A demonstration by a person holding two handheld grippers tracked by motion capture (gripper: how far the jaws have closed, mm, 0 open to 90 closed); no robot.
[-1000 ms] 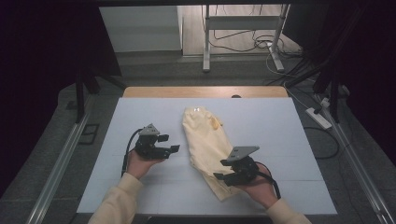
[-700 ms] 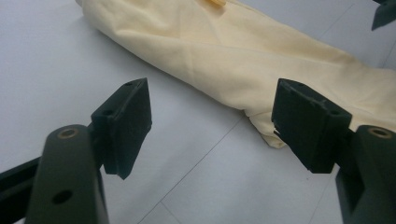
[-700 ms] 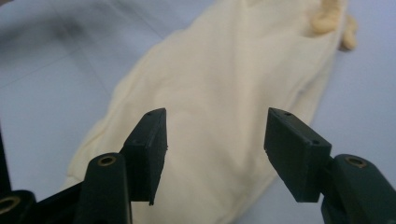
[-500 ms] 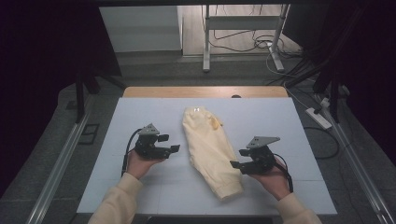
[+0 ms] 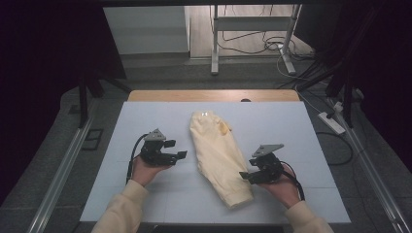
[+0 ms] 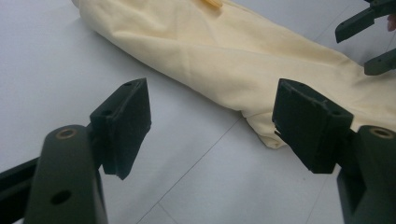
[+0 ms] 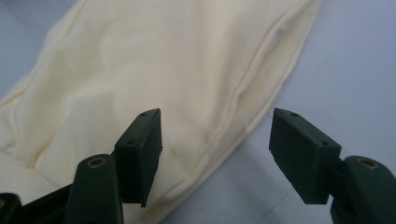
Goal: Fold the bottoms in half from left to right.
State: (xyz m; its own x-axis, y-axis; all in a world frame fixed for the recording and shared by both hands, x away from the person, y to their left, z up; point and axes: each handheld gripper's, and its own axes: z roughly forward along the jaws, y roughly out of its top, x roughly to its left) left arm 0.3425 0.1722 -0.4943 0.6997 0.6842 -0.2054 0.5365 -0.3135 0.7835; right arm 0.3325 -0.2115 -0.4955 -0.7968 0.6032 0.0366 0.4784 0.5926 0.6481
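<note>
Cream garment (image 5: 218, 155) lies on pale blue table (image 5: 145, 116)

1. Your left gripper (image 5: 180, 155) sits low in your left hand (image 5: 145, 170), jaws spread wide, nothing between them.
2. Your right gripper (image 5: 244, 175) is the same deal in your right hand (image 5: 282, 187): jaws apart, gripping nothing.

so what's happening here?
A person holds a gripper in each hand over a white table, either side of a folded pale yellow garment. The left gripper is open and clear of the cloth. The right gripper is open too, at the garment's edge near its ribbed end, one jaw over the fabric and one over the table. Nothing is gripped; it looks lined up for a grab at that edge.
</note>
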